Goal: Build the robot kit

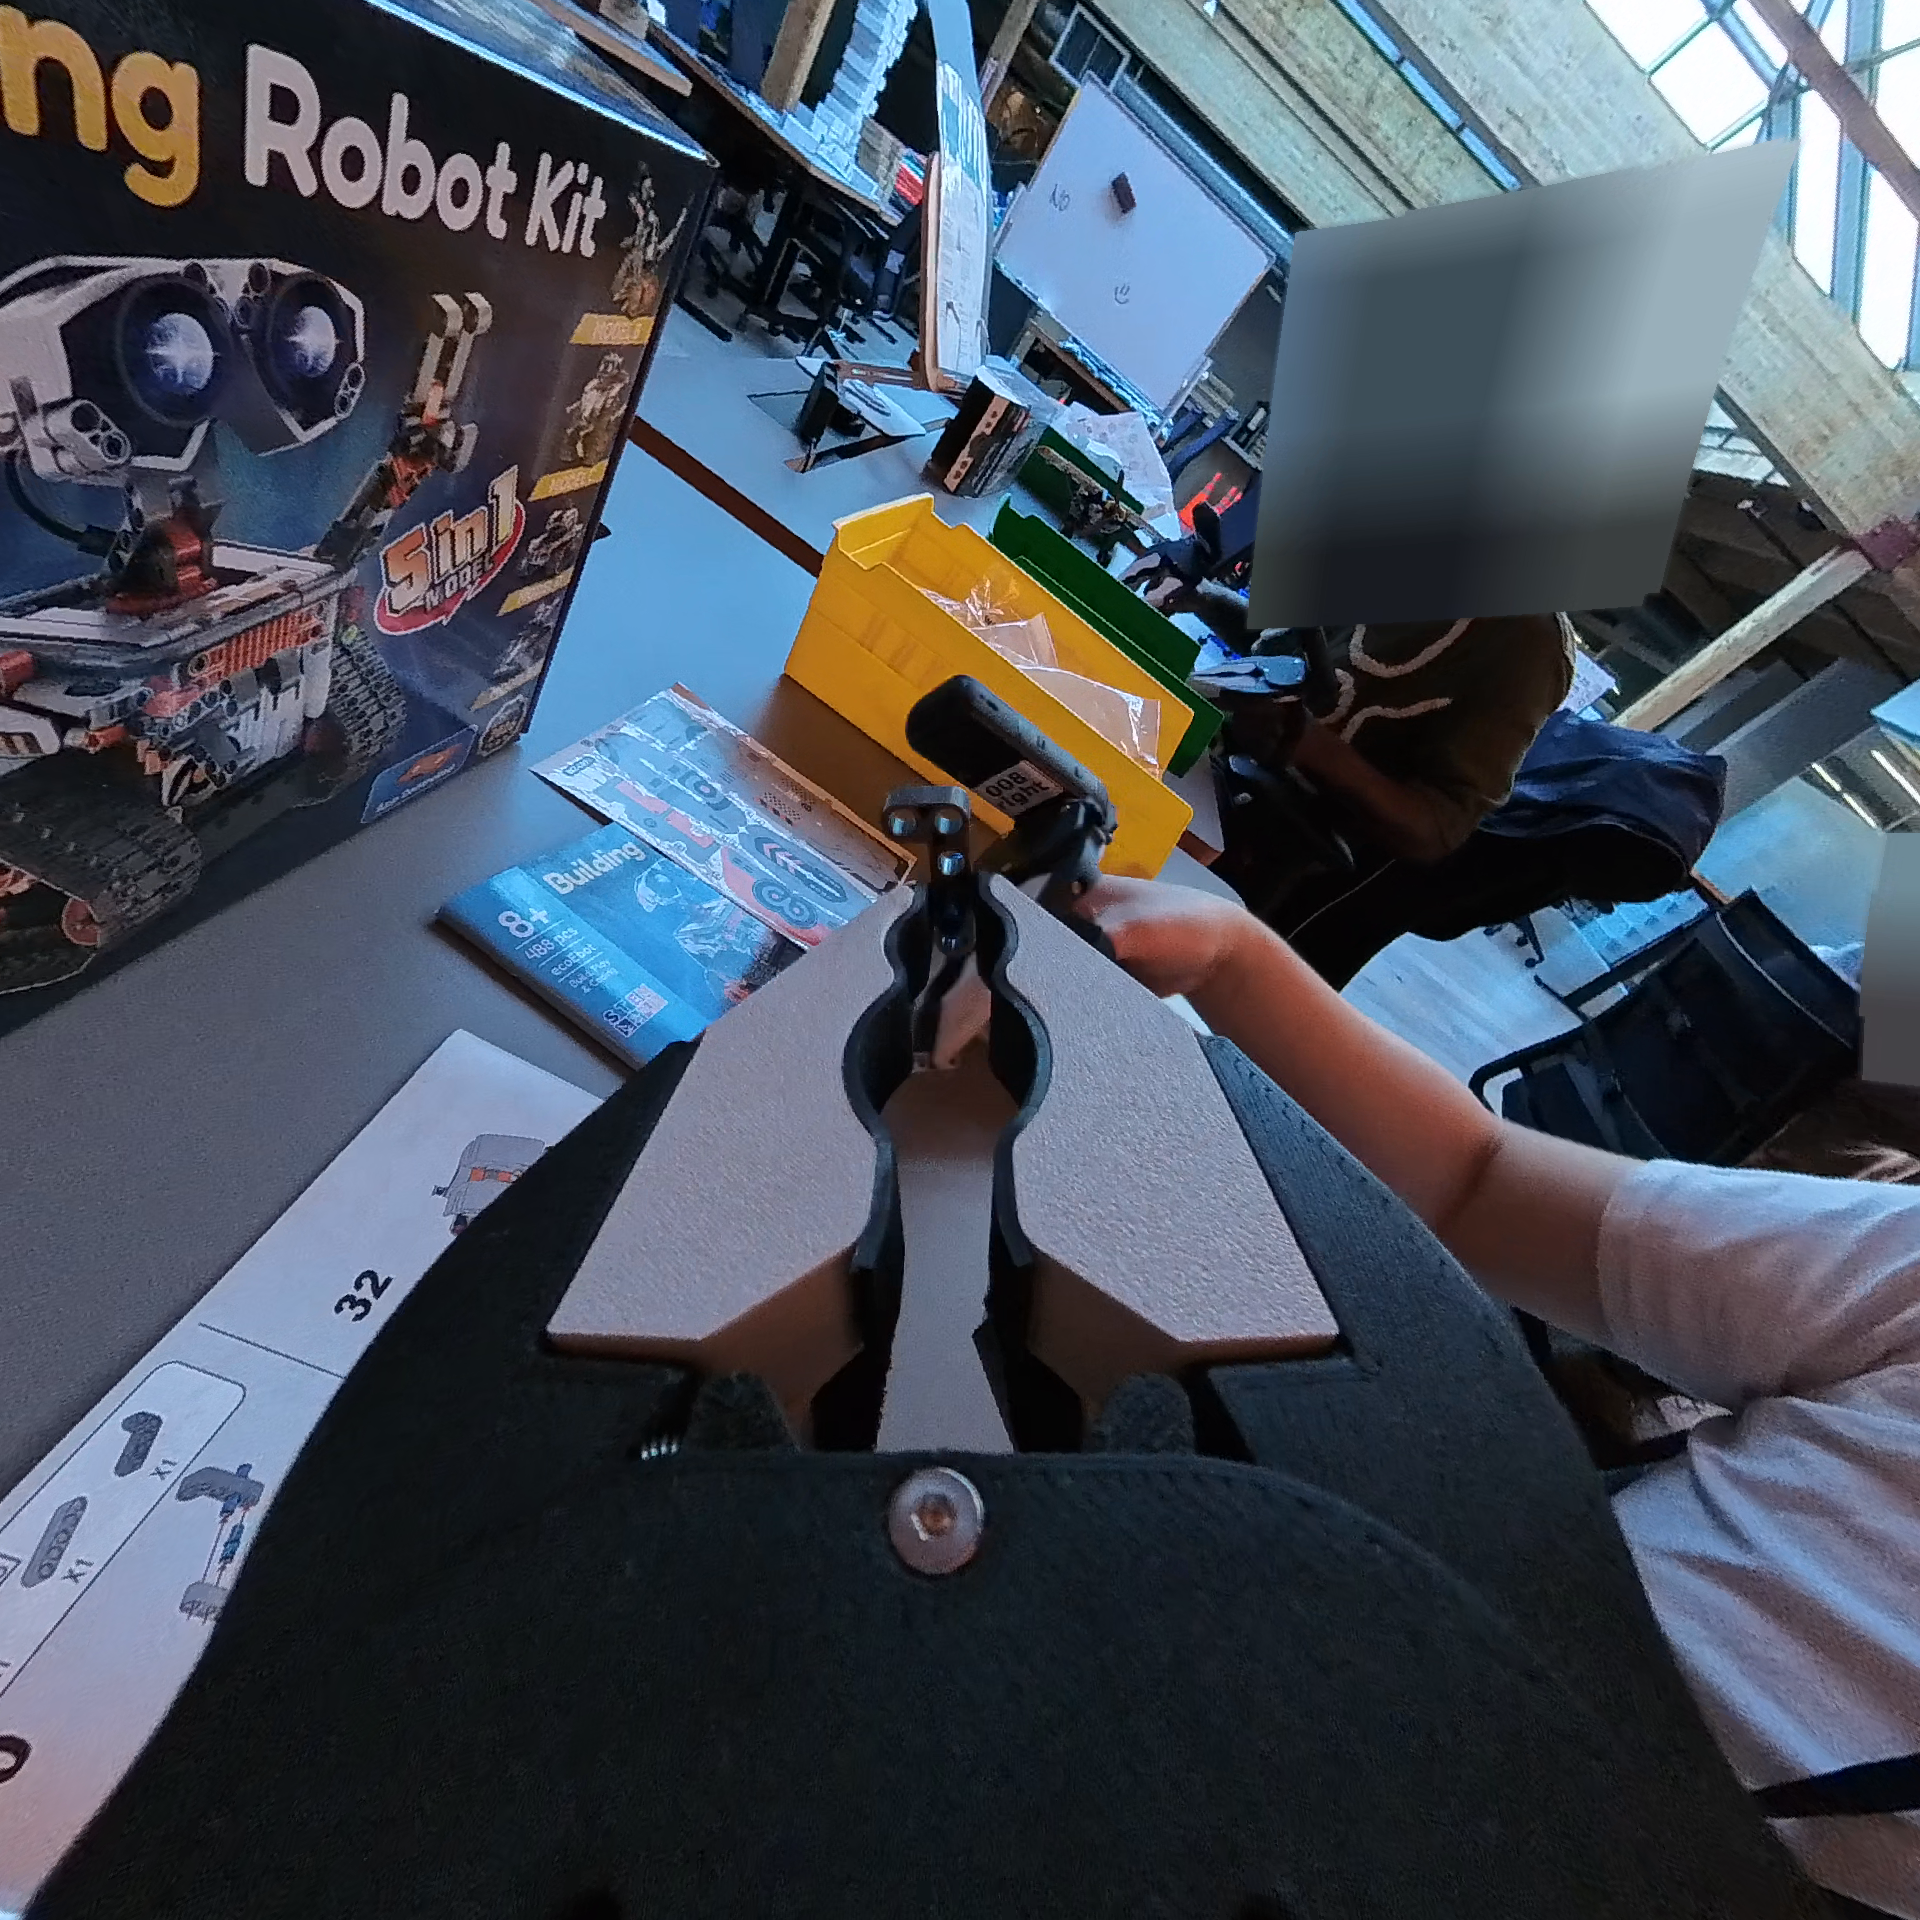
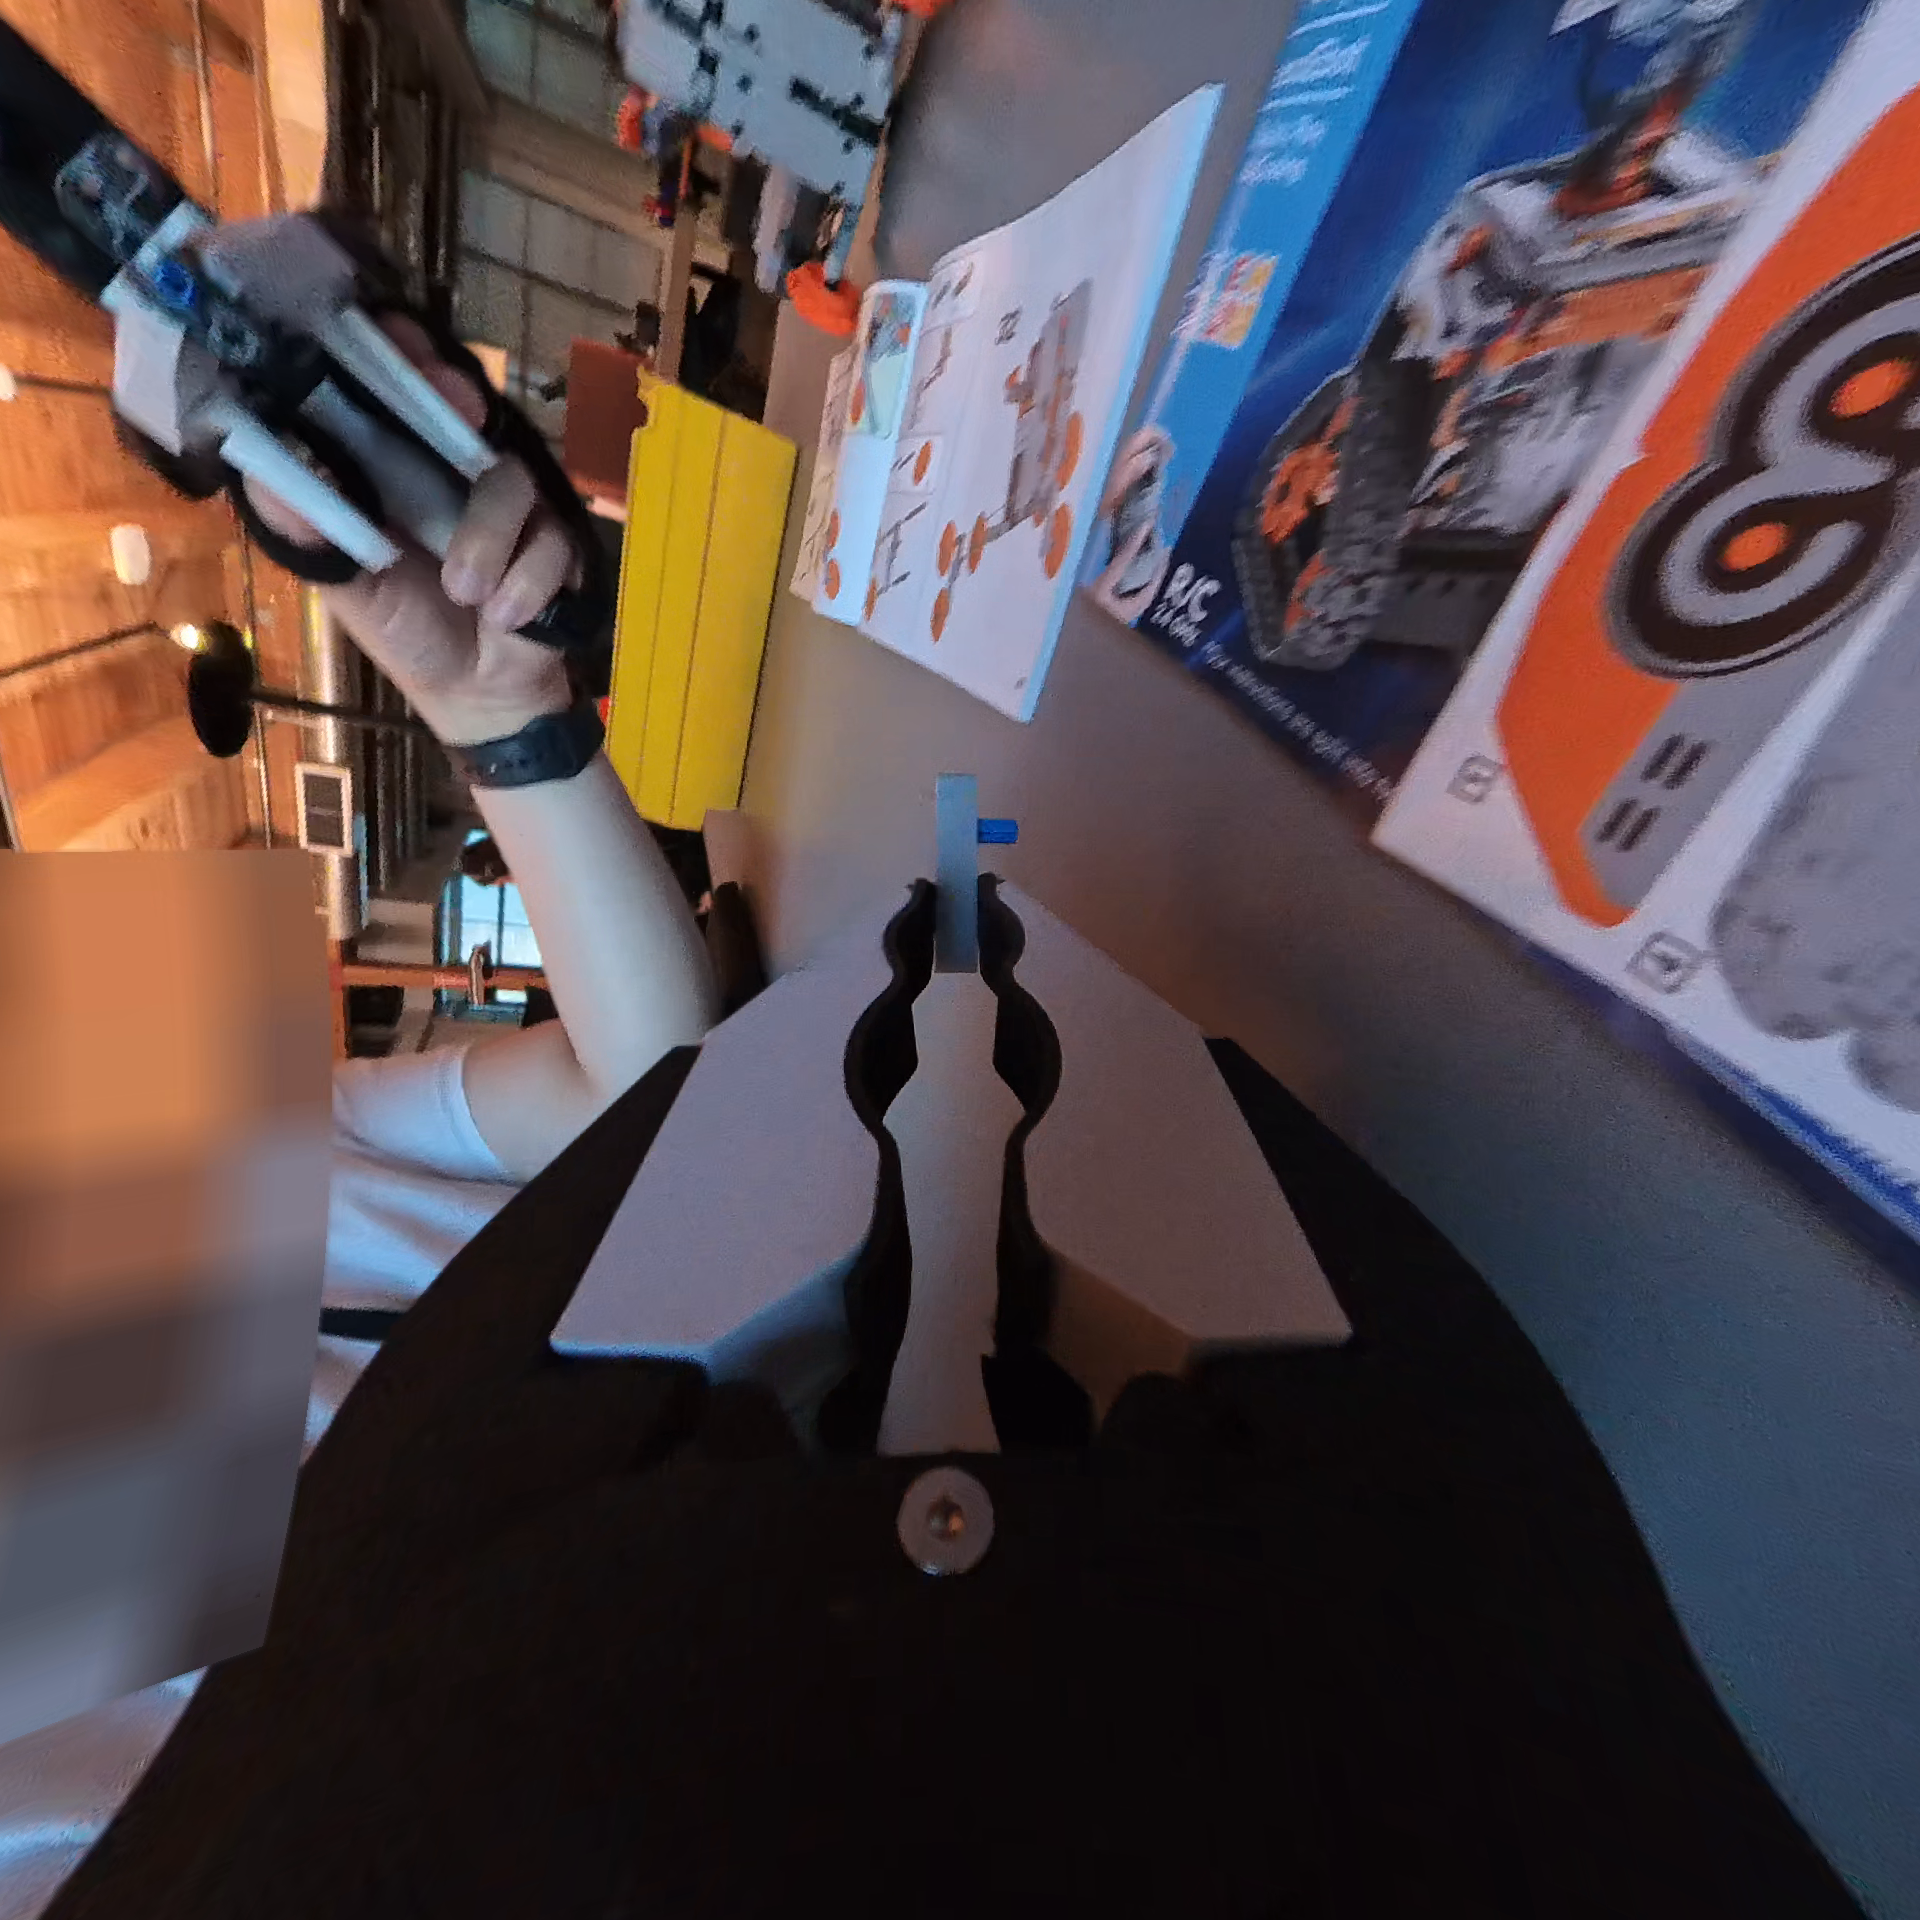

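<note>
Open grey worktop (image 1: 260, 1039) between the big kit box (image 1: 291, 436) and the open manual (image 1: 312, 1351), a clear lane there. Ahead, a blue booklet (image 1: 613, 951) and a sticker sheet (image 1: 727, 800) lie flat, low enough to pass over. The yellow bin (image 1: 935, 634) with a green bin (image 1: 1101, 603) behind it blocks the far edge. The right gripper (image 1: 1039, 821) and its hand (image 1: 1164, 925) crowd the space just beyond the left gripper (image 1: 948, 940).

Left claw (image 1: 948, 914) pinching small black brick piece (image 1: 932, 836) above grey table (image 1: 260, 997); yellow bin (image 1: 966, 665) beyond.

Kit box (image 1: 260, 436) stands behind booklet (image 1: 613, 945) on table (image 1: 208, 1101); bin (image 1: 883, 613) right of box.
</note>
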